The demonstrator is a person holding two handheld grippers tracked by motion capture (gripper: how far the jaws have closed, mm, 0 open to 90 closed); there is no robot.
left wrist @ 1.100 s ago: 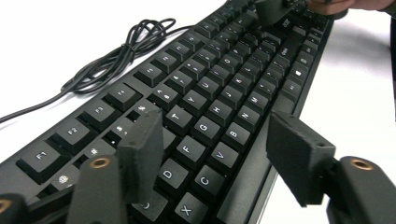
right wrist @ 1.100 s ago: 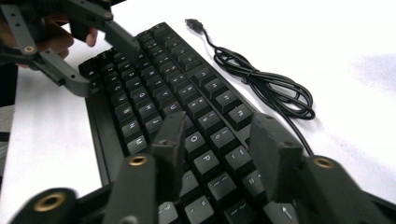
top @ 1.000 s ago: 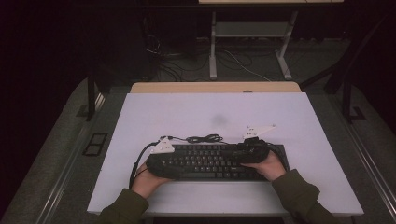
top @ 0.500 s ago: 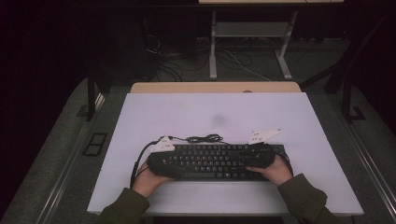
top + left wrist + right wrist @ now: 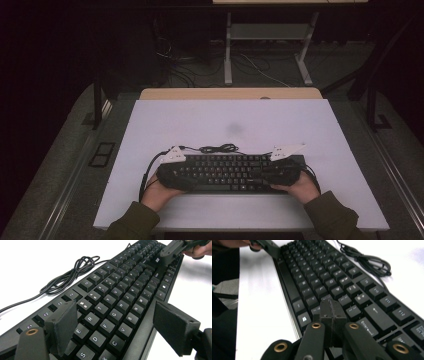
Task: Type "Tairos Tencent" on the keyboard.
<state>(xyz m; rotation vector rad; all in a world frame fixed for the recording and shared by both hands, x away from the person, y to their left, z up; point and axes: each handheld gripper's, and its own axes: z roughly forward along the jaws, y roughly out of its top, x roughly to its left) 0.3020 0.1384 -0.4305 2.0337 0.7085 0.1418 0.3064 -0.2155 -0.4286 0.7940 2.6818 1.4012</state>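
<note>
Keyboard (image 5: 227, 172): black, wired, near centre of white table (image 5: 310, 130); cable (image 5: 218, 148) coiled at far edge. Rigid, light, keys fragile; grasp by end edges. Left gripper (image 5: 112, 327): jaws wide, straddling left end. Right gripper (image 5: 333, 315): jaws just closed, pressed together, nothing between, over right-end keys.

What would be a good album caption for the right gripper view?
Shut right gripper poised over a black keyboard, its coiled cable beside it.

Black keyboard (image 5: 230, 172) w/ white key legends; black cable (image 5: 217, 148). Table (image 5: 200, 125) pale lilac-white. Grippers black w/ brass rivets, grey-white top plates. Sleeves (image 5: 132, 222) olive green.
</note>
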